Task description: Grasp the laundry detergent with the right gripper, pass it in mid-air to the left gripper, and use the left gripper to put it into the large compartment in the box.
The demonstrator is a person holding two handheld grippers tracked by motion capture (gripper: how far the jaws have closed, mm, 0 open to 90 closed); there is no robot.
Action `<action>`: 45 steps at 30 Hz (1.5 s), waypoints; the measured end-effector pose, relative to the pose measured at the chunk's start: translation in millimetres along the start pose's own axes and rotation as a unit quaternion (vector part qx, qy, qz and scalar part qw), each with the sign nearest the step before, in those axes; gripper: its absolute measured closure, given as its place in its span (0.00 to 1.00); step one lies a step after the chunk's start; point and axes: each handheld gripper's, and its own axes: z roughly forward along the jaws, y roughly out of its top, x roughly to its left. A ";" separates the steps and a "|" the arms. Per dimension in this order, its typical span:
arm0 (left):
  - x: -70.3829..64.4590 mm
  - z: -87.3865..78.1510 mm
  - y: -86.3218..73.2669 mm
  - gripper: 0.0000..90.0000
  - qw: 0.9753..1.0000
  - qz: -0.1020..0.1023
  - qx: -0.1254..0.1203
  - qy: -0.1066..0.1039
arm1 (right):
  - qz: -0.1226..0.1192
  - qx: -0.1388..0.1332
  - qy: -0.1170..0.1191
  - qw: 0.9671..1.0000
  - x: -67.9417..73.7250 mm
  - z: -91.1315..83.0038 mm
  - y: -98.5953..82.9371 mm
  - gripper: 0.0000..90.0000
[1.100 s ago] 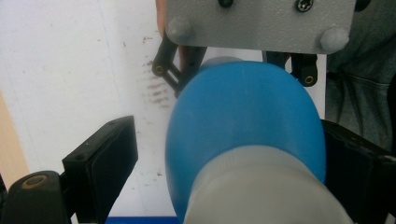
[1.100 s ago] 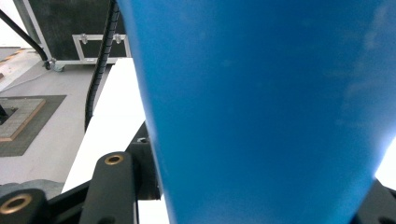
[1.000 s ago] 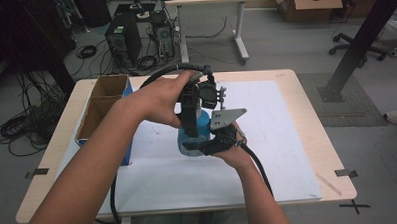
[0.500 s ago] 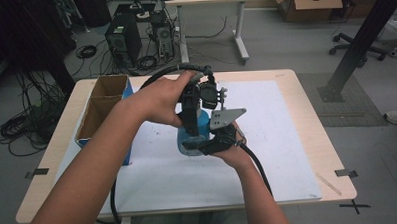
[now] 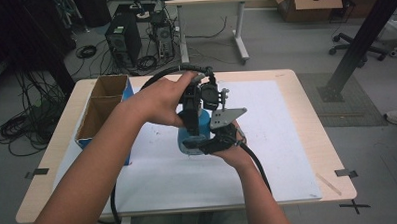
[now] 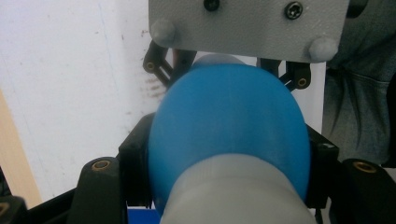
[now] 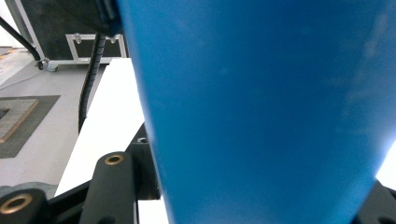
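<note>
In the high view, a blue bottle [image 5: 193, 134] is held above the white sheet [image 5: 282, 139] that covers the pale wooden table [image 5: 306, 95], near its middle. The left gripper [image 5: 193, 99] comes down on the bottle from above and the right gripper [image 5: 215, 141], with its grey three-cornered plate, takes it from the near side; an open cardboard box [image 5: 99, 113] with brown inner walls stands well apart at the table's left edge. In the left gripper view, the bottle [image 6: 229, 135] is a smooth, rounded blue body with a matte whitish-grey neck nearest the camera, and the black jaws press against its two flanks, clamped on it. Beyond it hang the other gripper's plate and black linkage. In the right gripper view, the bottle [image 7: 266, 112] is a broad, glossy blue wall tapering downward. The black jaws with brass-coloured pivots sit at its lower sides, apparently closed on it, though the contact itself is hidden.
</note>
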 end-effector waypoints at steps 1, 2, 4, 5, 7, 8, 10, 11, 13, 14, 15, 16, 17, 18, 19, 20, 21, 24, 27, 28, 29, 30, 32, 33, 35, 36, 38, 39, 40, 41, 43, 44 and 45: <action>0.0 -0.5 -0.2 0.42 1.000 -0.001 -0.001 -0.001 | 0.001 0.000 0.002 1.000 0.4 0.1 0.6 0.50; -0.1 -1.7 -0.3 0.42 1.000 0.000 -0.002 -0.001 | 0.000 -0.002 0.002 1.000 0.4 0.3 0.8 0.50; -0.9 -3.1 -0.4 0.42 1.000 0.000 -0.007 0.002 | -0.001 -0.007 0.000 1.000 0.7 0.0 1.6 0.49; -1.2 -3.8 -0.5 0.42 1.000 -0.002 -0.006 0.001 | -0.001 -0.008 0.000 1.000 0.8 -0.2 1.8 0.49; -0.8 -4.8 -0.5 0.42 1.000 -0.004 -0.005 -0.002 | -0.002 -0.012 0.003 1.000 1.4 0.4 2.4 0.49; -1.0 -5.1 -0.5 0.42 1.000 -0.005 -0.005 -0.002 | -0.001 -0.014 0.002 1.000 1.6 0.6 2.4 0.49; -0.4 -5.9 -0.7 0.42 1.000 -0.002 -0.007 -0.002 | 0.001 -0.017 0.003 1.000 1.7 0.8 2.2 0.48; -0.5 -6.1 -0.9 0.42 1.000 -0.002 -0.008 -0.001 | 0.000 -0.020 0.002 1.000 1.7 0.9 1.9 0.48; -0.4 -6.8 -1.2 0.42 1.000 -0.001 -0.008 -0.002 | 0.000 -0.026 0.002 1.000 1.7 1.1 1.4 0.47; -1.0 -7.4 -1.4 0.42 1.000 -0.001 -0.007 -0.002 | 0.000 -0.027 0.001 1.000 2.2 1.0 1.2 0.47; -1.2 -7.5 -1.6 0.42 1.000 -0.001 -0.009 -0.001 | -0.001 -0.030 -0.001 1.000 2.5 1.2 1.1 0.47; -0.8 -8.2 -1.5 0.42 1.000 0.002 -0.007 -0.001 | -0.002 -0.033 0.000 0.999 2.3 1.2 0.9 0.47; -0.9 -8.4 -1.6 0.42 1.000 0.003 -0.008 0.000 | -0.003 -0.035 0.000 0.999 2.3 1.1 0.8 0.47; -1.2 -8.8 -1.7 0.42 1.000 0.001 -0.008 -0.001 | -0.003 -0.037 -0.001 0.999 2.4 1.3 0.6 0.46; -1.0 -9.4 -1.8 0.42 1.000 0.002 -0.008 -0.001 | -0.002 -0.039 -0.002 0.999 2.5 1.2 0.5 0.46; -0.8 -9.6 -2.0 0.42 1.000 0.002 -0.009 -0.002 | 0.000 -0.041 0.000 0.999 2.5 1.0 0.3 0.46; -1.0 -9.9 -2.1 0.42 1.000 0.003 -0.010 -0.002 | -0.001 -0.043 0.001 0.999 2.7 0.8 0.0 0.46; -0.8 -11.2 -2.6 0.42 1.000 0.002 -0.014 0.000 | 0.002 -0.055 0.003 0.998 2.8 0.8 -1.9 0.39; -0.8 -14.0 -2.7 0.42 1.000 0.002 -0.018 0.001 | 0.011 -0.060 0.005 0.998 2.8 3.2 -4.2 0.33; -0.8 -14.6 -2.7 0.42 1.000 0.003 -0.019 0.001 | 0.013 -0.061 0.004 0.998 3.0 3.8 -4.6 0.30; -0.8 -15.5 -2.3 0.42 1.000 0.004 -0.016 -0.001 | 0.014 -0.062 -0.002 0.998 3.4 4.2 -4.9 0.29; -1.6 -15.9 -2.1 0.42 1.000 0.003 -0.017 -0.002 | 0.013 -0.066 -0.002 0.998 3.3 3.8 -5.4 0.29; -1.8 -16.2 -1.8 0.42 1.000 0.005 -0.017 -0.002 | 0.010 -0.074 -0.011 0.997 3.6 2.7 -6.1 0.25; -1.8 -16.2 -1.8 0.42 1.000 0.006 -0.017 -0.002 | 0.011 -0.077 -0.011 0.997 3.3 1.8 -6.4 0.25; -1.1 -16.2 -1.8 0.42 1.000 0.005 -0.015 -0.003 | 0.013 -0.079 -0.011 0.997 3.0 0.2 -6.7 0.23; -0.5 -16.1 -1.9 0.42 1.000 0.006 -0.014 -0.003 | 0.013 -0.080 -0.011 0.997 2.8 -0.4 -6.8 0.23; -0.1 -16.1 -1.9 0.42 1.000 0.003 -0.012 -0.003 | 0.013 -0.083 -0.012 0.996 3.4 -2.6 -7.0 0.23; -0.1 -16.3 -1.7 0.42 1.000 0.003 -0.011 -0.003 | 0.013 -0.083 -0.012 0.996 3.4 -3.4 -7.0 0.22; 0.0 -16.4 -1.5 0.42 1.000 0.003 -0.010 -0.003 | 0.014 -0.083 -0.012 0.996 3.5 -3.9 -7.0 0.21; 0.0 -16.4 -1.2 0.42 1.000 0.003 -0.011 -0.003 | 0.015 -0.082 -0.012 0.996 3.4 -4.5 -7.0 0.19; -0.3 -17.5 -0.3 0.42 1.000 0.003 -0.010 -0.003 | 0.017 -0.080 -0.014 0.997 3.3 -5.8 -7.0 0.18; 0.0 -18.3 0.2 0.42 1.000 0.006 -0.007 -0.004 | 0.017 -0.081 -0.013 0.996 3.2 -6.5 -7.1 0.18; -0.2 -18.7 0.6 0.42 1.000 0.005 -0.008 -0.004 | 0.018 -0.083 -0.013 0.996 3.2 -7.3 -7.1 0.17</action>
